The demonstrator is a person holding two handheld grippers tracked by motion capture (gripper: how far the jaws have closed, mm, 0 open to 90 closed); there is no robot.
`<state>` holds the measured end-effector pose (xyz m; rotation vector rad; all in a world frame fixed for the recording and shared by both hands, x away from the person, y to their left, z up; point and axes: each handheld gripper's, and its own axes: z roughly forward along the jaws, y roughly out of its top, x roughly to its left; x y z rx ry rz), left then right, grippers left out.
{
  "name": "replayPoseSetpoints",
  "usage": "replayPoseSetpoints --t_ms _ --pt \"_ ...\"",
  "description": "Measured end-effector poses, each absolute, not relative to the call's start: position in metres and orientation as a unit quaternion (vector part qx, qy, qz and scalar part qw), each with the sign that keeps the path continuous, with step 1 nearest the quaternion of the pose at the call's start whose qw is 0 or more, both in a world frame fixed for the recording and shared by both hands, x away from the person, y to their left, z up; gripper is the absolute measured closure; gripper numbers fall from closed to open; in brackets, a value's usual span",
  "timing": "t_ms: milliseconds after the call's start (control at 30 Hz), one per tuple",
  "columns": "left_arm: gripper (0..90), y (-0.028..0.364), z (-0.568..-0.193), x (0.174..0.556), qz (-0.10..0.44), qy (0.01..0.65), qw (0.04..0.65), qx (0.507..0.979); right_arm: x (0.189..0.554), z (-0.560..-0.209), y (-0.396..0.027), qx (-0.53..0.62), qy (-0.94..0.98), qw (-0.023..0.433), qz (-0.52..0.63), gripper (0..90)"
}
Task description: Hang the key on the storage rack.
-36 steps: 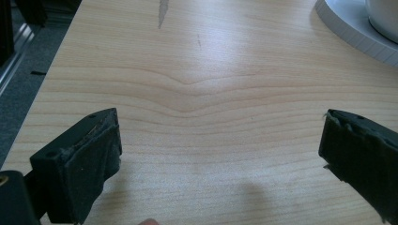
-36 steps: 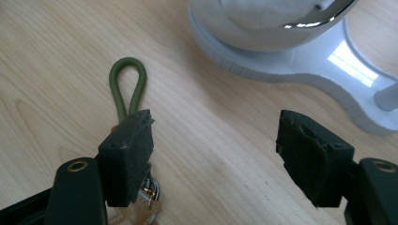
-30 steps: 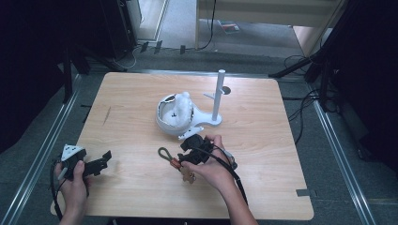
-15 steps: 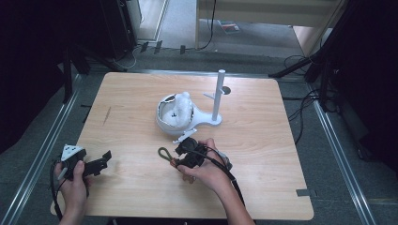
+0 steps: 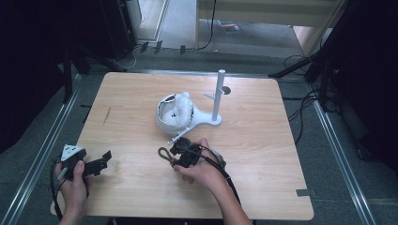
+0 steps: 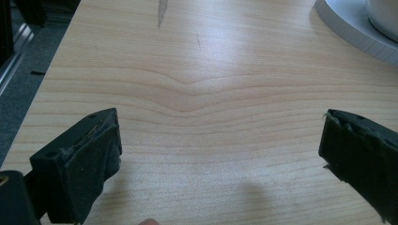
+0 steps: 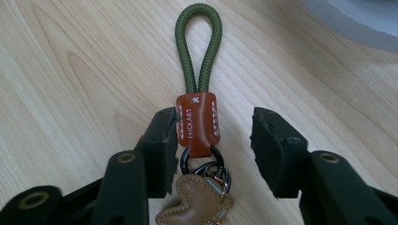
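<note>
The right hand-held gripper (image 7: 213, 140) has just been closing its jaws around the brown-tabbed key strap (image 7: 197, 123), near the frame's lower middle; one gap remains.

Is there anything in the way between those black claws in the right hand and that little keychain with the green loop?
Nothing visible. The keychain already lies between the right gripper jaws, which have just been closing. Its brown leather tab touches one jaw, and a gap of bare table remains before the other.

Keychain's leather charm (image 7: 195, 206) cut off, perhaps bear-shaped.
</note>
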<state>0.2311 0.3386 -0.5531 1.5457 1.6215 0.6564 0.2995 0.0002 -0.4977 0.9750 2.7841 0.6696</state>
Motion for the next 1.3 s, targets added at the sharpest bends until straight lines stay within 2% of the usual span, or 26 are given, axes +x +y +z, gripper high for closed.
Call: replayPoseSetpoints --t_ms 500,1000,1167,1200,1300 --pt "0.4 0.339 -0.553 0.231 0.257 0.639 0.393 0.609 0.309 -0.504 0.021 0.317 0.937 0.041 0.141 56.6" --pt "0.4 0.339 -0.553 0.231 0.257 0.638 0.393 0.61 0.311 -0.511 0.028 0.307 0.944 0.037 0.112 58.1" --pt "0.4 0.339 -0.553 0.231 0.257 0.639 0.393 0.61 0.31 -0.511 0.029 0.304 0.946 0.044 0.109 62.4" --pt "0.4 0.339 -0.553 0.231 0.257 0.639 0.392 0.61 0.31 -0.51 0.029 0.304 0.945 0.044 0.109 66.5" --pt "0.4 0.339 -0.553 0.231 0.257 0.639 0.393 0.609 0.31 -0.51 0.029 0.308 0.944 0.044 0.109 67.6"
